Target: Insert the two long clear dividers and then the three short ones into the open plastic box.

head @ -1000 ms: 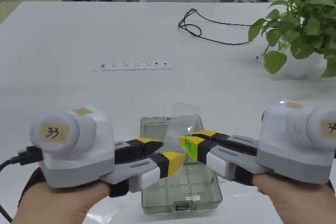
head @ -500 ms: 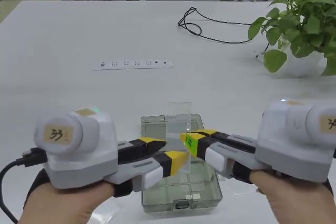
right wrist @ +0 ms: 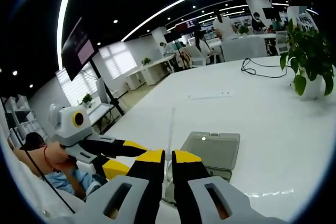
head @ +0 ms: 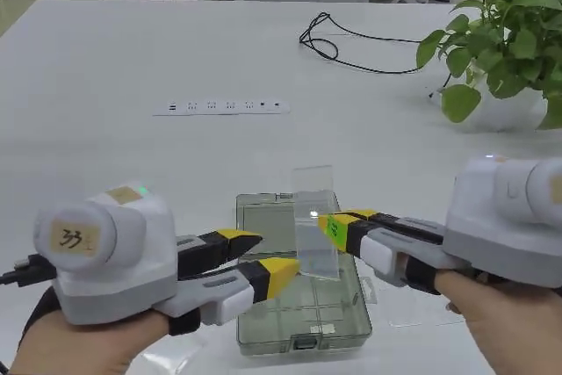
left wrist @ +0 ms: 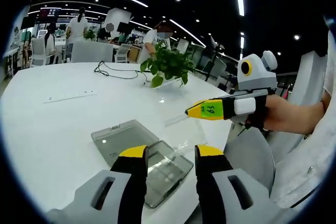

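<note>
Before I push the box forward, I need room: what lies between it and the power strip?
Bare tabletop, from the open box to the power strip, in the head view.

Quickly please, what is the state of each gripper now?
Left gripper: open, holding nothing.
Right gripper: closed on a clear divider.

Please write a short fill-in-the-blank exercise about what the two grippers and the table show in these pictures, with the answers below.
1. The right gripper has its jaws ____ on the clear divider.
2. The left gripper, over the plastic box, has its jaws ____ and holds nothing.
3. The leaves of the potted plant are ____.
4. The cable on the table is ____ in colour.

Answers: shut; open; green; black
</note>
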Tool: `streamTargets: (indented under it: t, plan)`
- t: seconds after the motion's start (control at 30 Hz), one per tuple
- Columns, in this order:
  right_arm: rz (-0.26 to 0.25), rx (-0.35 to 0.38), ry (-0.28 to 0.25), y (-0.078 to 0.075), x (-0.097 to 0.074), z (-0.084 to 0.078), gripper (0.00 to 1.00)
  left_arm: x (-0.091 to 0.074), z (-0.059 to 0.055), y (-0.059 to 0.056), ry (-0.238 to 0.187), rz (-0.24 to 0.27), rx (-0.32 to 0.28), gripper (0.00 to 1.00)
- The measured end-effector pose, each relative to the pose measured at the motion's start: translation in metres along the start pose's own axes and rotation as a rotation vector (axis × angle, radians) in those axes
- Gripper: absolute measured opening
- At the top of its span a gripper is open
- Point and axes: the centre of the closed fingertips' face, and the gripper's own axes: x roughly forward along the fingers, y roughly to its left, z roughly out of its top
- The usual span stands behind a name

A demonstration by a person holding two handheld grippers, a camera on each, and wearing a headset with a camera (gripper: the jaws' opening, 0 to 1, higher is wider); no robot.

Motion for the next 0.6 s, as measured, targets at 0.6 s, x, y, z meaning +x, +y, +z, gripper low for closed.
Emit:
streamTargets:
  t: [0.6]
  plan:
    - [-0.097,0.074,0.186,-0.039,0.007,-0.024,0.06,-0.019,-0.033,0.018,0.092,0.012,0.121,0.59]
